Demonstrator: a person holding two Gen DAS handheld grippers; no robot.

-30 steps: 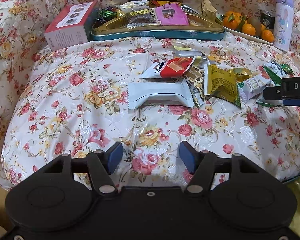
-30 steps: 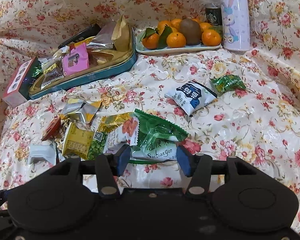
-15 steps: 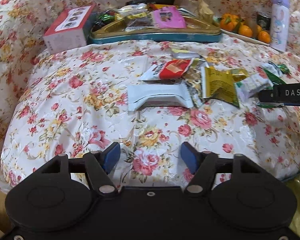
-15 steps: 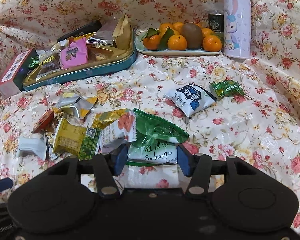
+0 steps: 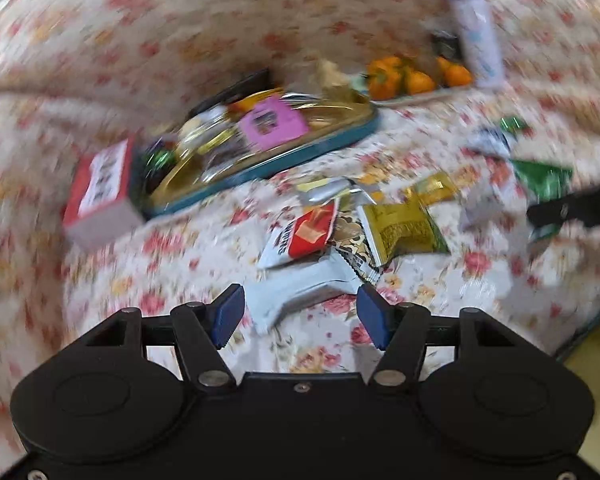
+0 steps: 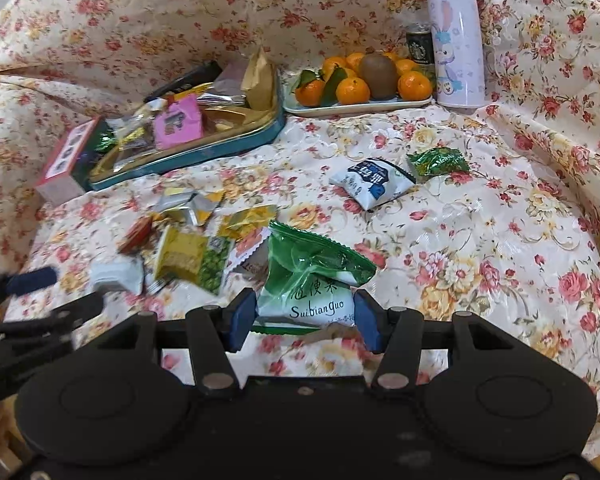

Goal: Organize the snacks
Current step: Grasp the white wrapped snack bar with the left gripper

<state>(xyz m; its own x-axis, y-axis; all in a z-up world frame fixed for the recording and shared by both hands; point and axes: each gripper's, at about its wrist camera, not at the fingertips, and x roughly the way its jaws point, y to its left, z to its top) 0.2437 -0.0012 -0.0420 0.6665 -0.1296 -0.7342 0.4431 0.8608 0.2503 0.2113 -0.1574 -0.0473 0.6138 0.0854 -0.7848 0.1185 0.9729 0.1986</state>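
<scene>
The right hand-held gripper [image 6: 305, 318] brackets the green-and-white snack packet [image 6: 312, 280] at lower centre, jaws apart on either side, its long axis running up-frame. The left hand-held gripper [image 5: 301, 316], also apart, faces a white packet [image 5: 300, 288]; the tin tray [image 6: 236, 142] lies upper left.

A green and white snack bag [image 6: 306, 280] with "Suibianguo" on it lies flat on the flowery cloth [image 6: 480, 240]. Left of it sits a messy pile of snacks [image 6: 188, 244]: yellow, red, silver and white packs, some on top of others. A blue and white pack [image 6: 372, 178] and a small green candy [image 6: 438, 162] lie farther back, touching. A gold tray [image 6: 236, 142] with a blue rim holds more snacks, with a pink pack [image 6: 178, 126] on top.
</scene>
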